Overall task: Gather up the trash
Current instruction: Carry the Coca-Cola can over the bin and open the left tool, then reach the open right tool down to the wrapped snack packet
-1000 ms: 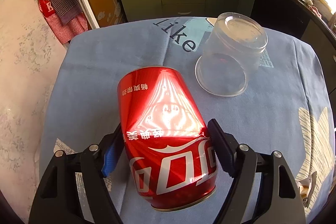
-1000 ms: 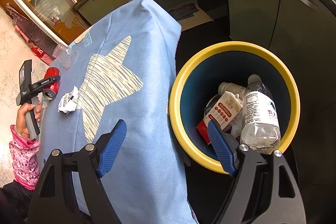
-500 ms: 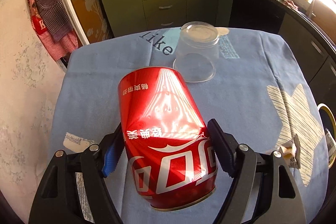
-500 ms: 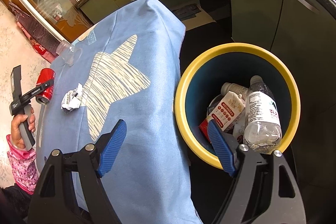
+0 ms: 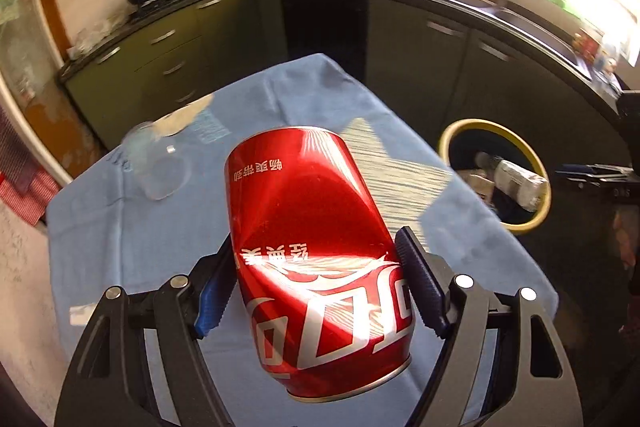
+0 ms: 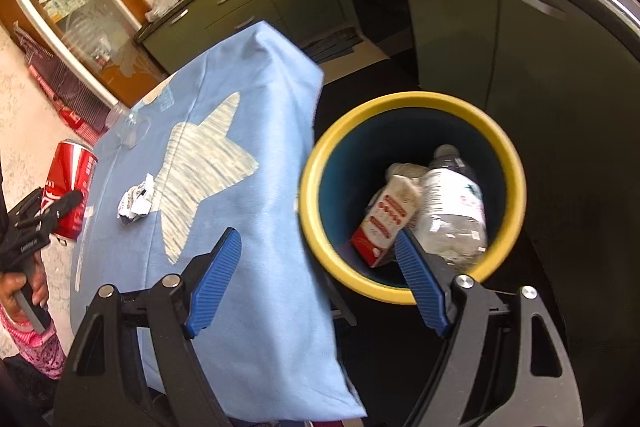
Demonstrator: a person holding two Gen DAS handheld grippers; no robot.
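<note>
My left gripper [image 5: 316, 291] is shut on a dented red cola can [image 5: 316, 255] and holds it in the air above the blue tablecloth [image 5: 120, 247]. The can also shows in the right wrist view [image 6: 70, 191], at the table's left side. The yellow-rimmed bin [image 6: 412, 103] stands on the floor right of the table and holds a plastic bottle [image 6: 452, 203] and a carton [image 6: 390, 215]. It also shows in the left wrist view [image 5: 532, 219]. My right gripper [image 6: 318, 267] is open and empty, between table edge and bin. A crumpled paper [image 6: 136, 201] lies on the cloth.
A clear plastic cup [image 5: 160, 163] lies on its side at the table's far left part. Dark green kitchen cabinets [image 5: 440, 59] run behind and to the right of the table. A white star pattern [image 6: 204, 167] marks the cloth.
My left gripper has lifted the can and swung right, so the bin has come into its view. My right gripper has moved little.
</note>
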